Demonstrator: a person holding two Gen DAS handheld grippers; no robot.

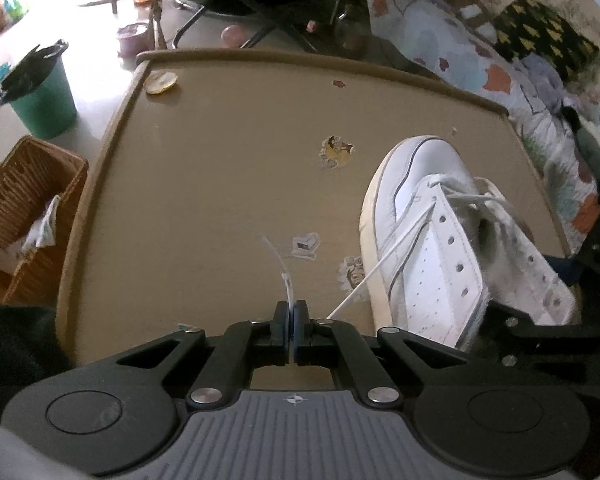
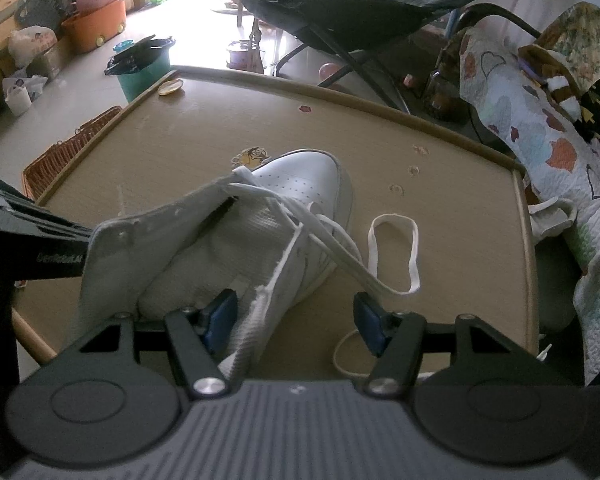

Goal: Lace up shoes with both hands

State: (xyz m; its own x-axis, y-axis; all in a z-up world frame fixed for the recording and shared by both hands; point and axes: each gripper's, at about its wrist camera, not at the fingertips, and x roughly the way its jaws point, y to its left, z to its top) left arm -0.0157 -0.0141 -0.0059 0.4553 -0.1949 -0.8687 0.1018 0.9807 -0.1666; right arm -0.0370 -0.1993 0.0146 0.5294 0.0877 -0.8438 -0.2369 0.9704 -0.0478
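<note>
Left gripper (image 1: 291,312), black linkage with blue pads, pressed together on the clear-tipped end of a white flat shoelace (image 1: 384,258); the aglet sticks up past the fingertips and curves left, and the lace runs taut from the pinch up and right to the lowest eyelet at the toe end of the shoe. Right gripper (image 2: 296,322) spread wide, nothing pinched: its left pad sits inside the shoe's opening against the grey textile tongue, the shoe's right collar edge stands between the two pads, and the right pad hangs apart from it over the bare tabletop. White leather low-top sneaker (image 2: 300,184) lies on a tan wood-grain table with a raised rounded rim (image 1: 220,168), toe pointing away, most eyelets unlaced; only the lowest rows near the toe carry lace. The other half of the lace trails off the shoe's right side and lies in a loose loop on the table just beside the sneaker. Worn cartoon stickers (image 1: 337,152) dot the tabletop near the toe and along the shoe's left side. A small round yellowish item (image 1: 161,82) sits at the far left corner of the table. Past the table edge: woven brown wicker basket (image 1: 24,220) holding crumpled cloth, then a green plastic bucket with a black liner (image 1: 40,92). Right of the table, a patchwork quilt (image 2: 540,128). Farther back, a dark folding chair (image 2: 340,4) and an orange tub (image 2: 96,24) on a bright tile floor.
</note>
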